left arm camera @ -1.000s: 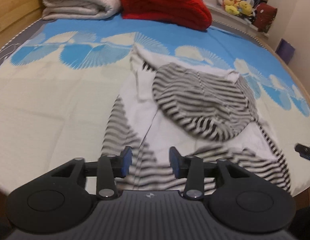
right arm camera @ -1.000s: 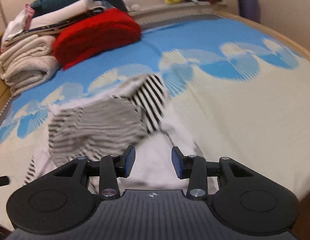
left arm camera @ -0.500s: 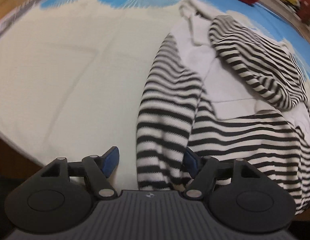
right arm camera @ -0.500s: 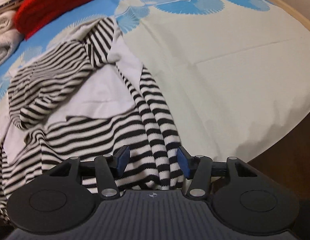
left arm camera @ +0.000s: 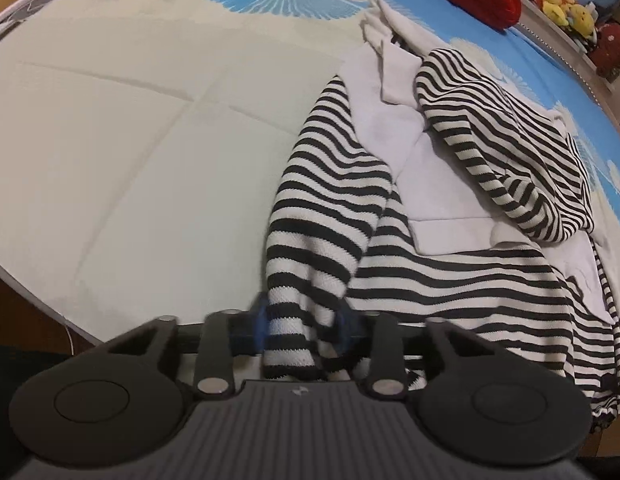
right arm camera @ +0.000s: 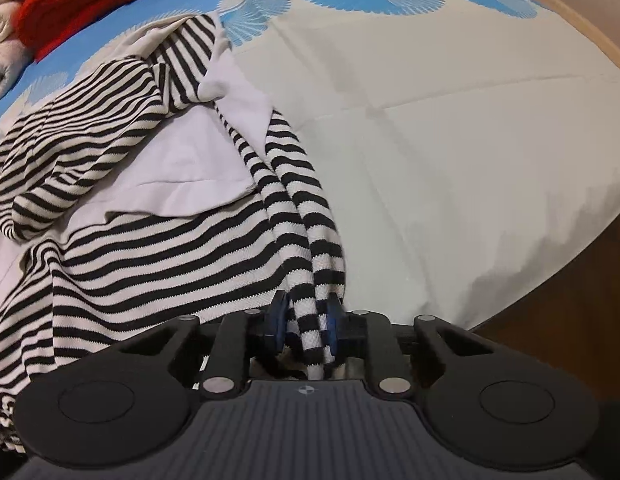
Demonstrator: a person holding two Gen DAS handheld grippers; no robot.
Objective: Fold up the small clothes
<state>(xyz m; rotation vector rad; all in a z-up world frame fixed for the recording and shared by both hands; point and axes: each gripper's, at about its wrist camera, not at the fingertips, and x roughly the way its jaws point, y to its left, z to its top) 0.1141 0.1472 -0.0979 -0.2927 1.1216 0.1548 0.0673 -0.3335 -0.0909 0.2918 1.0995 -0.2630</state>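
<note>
Striped garment (left arm camera: 322, 216) at bed edge (left arm camera: 42, 300) | cream sheet (right arm camera: 450, 152) clear beside

Left gripper (left arm camera: 304, 330) fingers (left arm camera: 260, 326) motion-blurred; sleeve (right arm camera: 310, 336) end hidden behind gripper body.

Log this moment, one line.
stage: grasp | left gripper: closing on left sleeve of black-and-white striped knit top | right gripper: closing on right sleeve
</note>
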